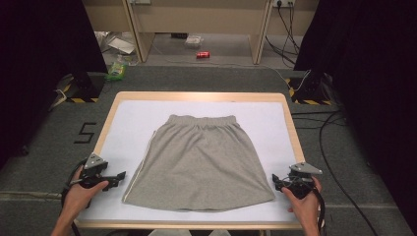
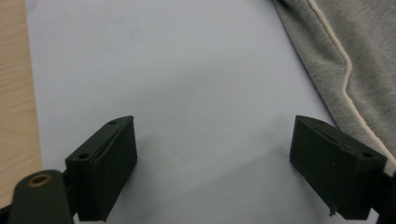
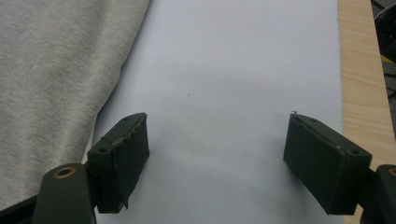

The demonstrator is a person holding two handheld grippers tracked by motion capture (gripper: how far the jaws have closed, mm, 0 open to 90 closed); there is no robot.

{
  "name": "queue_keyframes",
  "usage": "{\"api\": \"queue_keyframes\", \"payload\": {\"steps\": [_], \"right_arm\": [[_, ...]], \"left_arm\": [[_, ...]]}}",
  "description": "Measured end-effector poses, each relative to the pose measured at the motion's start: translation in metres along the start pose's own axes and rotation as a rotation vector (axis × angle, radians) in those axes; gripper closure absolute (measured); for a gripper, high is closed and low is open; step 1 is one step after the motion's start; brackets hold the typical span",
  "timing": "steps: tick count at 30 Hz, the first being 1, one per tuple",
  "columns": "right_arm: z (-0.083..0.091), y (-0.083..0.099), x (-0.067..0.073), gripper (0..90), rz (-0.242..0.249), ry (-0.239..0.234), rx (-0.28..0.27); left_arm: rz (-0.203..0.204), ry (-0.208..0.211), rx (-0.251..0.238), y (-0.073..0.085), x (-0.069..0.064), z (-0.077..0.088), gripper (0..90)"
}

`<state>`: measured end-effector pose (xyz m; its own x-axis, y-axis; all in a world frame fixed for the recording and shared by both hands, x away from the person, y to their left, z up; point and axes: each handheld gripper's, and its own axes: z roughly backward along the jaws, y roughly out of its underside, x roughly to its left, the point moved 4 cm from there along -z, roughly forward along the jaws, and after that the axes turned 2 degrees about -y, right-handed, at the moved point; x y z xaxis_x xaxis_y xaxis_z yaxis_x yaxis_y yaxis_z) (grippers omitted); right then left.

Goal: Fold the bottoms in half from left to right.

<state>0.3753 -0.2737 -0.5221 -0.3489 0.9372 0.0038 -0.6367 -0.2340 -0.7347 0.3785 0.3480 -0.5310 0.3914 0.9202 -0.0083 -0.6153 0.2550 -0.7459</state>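
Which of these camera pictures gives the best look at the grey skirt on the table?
The high view: the grey fabric skirt with an elastic waistband lies whole and flat there. The left gripper view catches one edge with pale piping; the right gripper view shows one plain side.

The left gripper [image 2: 212, 175] hovers over a pale white sheet [image 2: 177, 84], its two black jaws spread wide with nothing between them. A grey skirt [image 2: 359, 51] with a cream side stripe [image 2: 345, 79] lies at the upper right, just beside the right-hand jaw. A wooden table edge [image 2: 14, 93] runs down the left.
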Motion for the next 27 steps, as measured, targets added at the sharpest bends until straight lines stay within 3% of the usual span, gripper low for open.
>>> {"api": "queue_keyframes", "payload": {"steps": [18,27], "right_arm": [[0.000,0.000,0.000,22.6,0.000,0.000,0.000],[0.000,0.000,0.000,22.6,0.000,0.000,0.000]], "left_arm": [[-0.012,0.001,0.008,-0.005,-0.003,-0.003,15.2],[-0.026,0.023,-0.008,-0.028,-0.011,-0.009,15.4]]}}
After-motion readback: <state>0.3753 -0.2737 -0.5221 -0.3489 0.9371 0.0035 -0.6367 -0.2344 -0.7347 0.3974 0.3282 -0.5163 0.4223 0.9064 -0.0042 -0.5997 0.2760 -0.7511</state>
